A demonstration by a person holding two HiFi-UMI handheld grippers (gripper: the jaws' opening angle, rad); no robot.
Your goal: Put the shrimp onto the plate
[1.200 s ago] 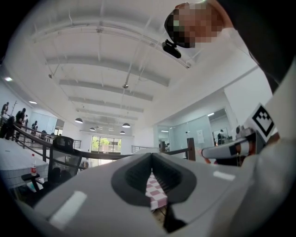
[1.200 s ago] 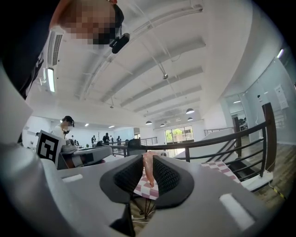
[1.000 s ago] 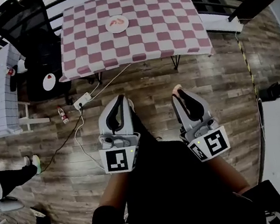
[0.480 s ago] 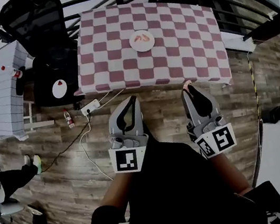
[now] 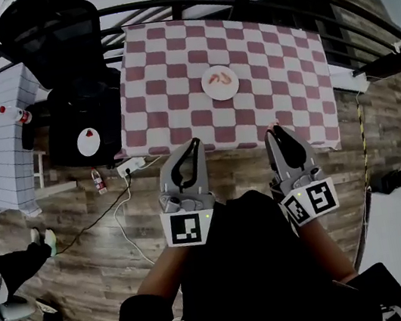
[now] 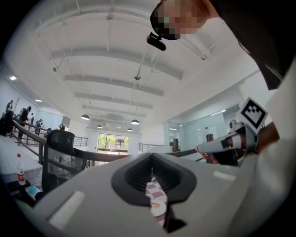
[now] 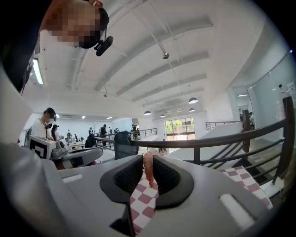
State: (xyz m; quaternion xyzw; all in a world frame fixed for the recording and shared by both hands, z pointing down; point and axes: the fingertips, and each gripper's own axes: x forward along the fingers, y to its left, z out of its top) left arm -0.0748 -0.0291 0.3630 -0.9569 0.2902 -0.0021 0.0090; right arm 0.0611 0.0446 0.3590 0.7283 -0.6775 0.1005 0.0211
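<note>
Right tongs [image 5: 274,130] clamped on shrimp [image 7: 148,170] at near edge of desk [image 5: 160,63]. Left tongs [image 5: 195,144] together, empty. Risk: thin pinch slips and shrimp falls to floor [image 5: 98,235] short of plate [image 5: 208,93].

I see soft checked cloth [image 5: 169,69] at twelve o'clock and a matt wood-plank floor [image 5: 83,238]. The left gripper [image 5: 195,143] and right gripper [image 5: 275,129] are smooth grey plastic with ribbed black pads [image 7: 127,178]. The shrimp [image 7: 149,169] is glossy.
</note>
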